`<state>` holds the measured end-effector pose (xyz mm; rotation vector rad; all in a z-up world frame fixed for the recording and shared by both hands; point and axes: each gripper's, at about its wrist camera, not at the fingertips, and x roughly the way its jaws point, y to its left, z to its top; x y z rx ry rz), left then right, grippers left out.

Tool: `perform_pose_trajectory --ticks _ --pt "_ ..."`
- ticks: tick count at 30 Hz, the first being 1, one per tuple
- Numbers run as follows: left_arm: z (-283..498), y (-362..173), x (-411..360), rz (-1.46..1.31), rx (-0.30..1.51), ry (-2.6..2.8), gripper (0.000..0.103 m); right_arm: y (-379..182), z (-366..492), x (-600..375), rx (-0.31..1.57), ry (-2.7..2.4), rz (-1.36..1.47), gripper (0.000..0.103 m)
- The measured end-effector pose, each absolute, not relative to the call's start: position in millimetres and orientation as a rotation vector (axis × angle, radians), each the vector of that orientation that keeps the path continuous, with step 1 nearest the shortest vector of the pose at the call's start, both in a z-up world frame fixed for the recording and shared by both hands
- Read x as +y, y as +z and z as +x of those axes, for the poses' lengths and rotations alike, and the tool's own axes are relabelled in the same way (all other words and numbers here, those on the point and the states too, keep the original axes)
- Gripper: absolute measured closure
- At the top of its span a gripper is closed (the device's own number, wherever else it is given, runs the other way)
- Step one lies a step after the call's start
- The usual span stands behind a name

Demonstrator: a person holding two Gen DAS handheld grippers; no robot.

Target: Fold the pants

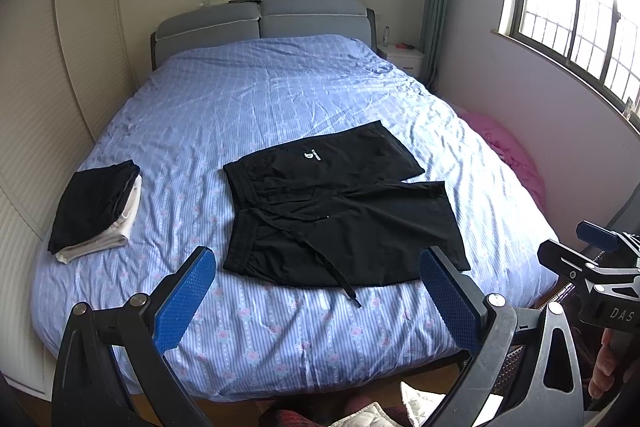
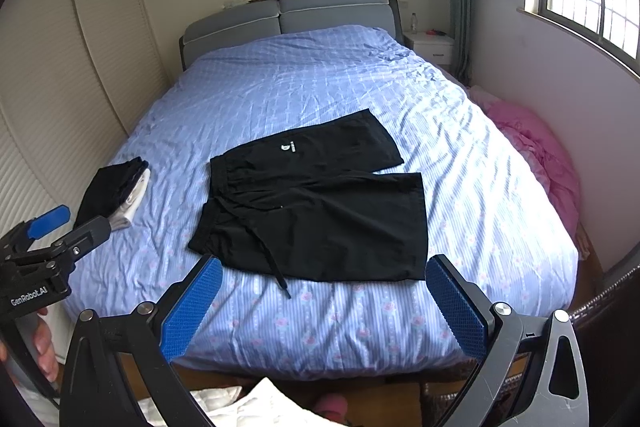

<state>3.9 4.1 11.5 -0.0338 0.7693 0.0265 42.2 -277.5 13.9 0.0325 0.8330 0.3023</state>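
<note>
Bedroom: bed (image 1: pixel 224 115) with blue striped duvet fills both views, grey headboard (image 1: pixel 264 17) at the far end, window (image 1: pixel 576 27) on the right wall, white nightstand (image 1: pixel 402 61) beside the headboard, pink bedding (image 2: pixel 548 163) bunched between bed and wall.

Shorts (image 1: pixel 340 211), black, lie flat and unfolded on the near half of the bed, roughly centred. Long axis runs left-right across the bed: waistband at left, leg openings pointing right, tilted slightly away toward the far right. Far leg carries a small white logo (image 1: pixel 311 157). Legs are split, narrow gap of duvet between them at the hem end. Drawstring (image 1: pixel 344 283) trails off the waistband toward the near edge, tip lying on the duvet.

Folded stack (image 1: pixel 96 211), black on top of white, sits on the left side of the bed, well apart from the shorts.

Left gripper (image 1: pixel 316 301): jaws spread wide, nothing between the blue pads, hovering over the near bed edge, clear of the shorts. Right gripper (image 2: pixel 324 301): same, wide and empty, short of the near leg hem.
</note>
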Motion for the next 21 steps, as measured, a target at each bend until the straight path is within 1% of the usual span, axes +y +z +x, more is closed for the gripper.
perform_pose_trajectory --ticks 21 --pt "1.7 14.8 -1.4 -0.03 0.762 0.044 0.0 16.4 42.6 -280.9 0.824 0.307 0.039 0.0"
